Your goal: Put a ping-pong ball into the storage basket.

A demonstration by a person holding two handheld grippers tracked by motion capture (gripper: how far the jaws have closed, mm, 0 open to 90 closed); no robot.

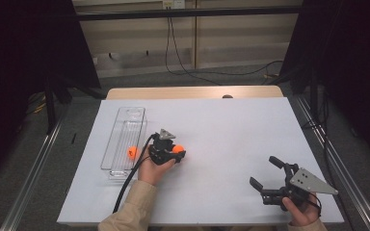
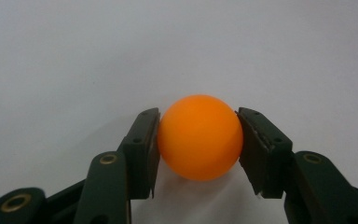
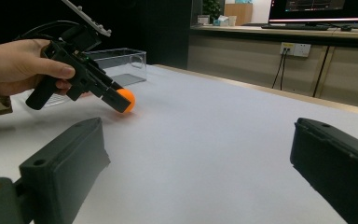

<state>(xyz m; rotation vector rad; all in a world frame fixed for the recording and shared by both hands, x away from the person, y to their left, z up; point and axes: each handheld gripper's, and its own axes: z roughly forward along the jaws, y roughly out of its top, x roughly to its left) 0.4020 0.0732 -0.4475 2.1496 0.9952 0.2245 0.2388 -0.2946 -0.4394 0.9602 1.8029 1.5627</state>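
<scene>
One orange ball [image 2: 199,137] is being pinched by the left hand-held gripper [image 2: 198,140]; the right hand-held gripper [image 1: 265,174] is standing spread, nothing between its jaws.

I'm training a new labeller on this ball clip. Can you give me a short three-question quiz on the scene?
1. True or false: the left hand-held gripper is shut on an orange ball.
2. What lies in the clear tray?
3. The right hand-held gripper is: A open, B holding a ball.

Key: 1 true. 2 a second orange ball. 3 A.
</scene>
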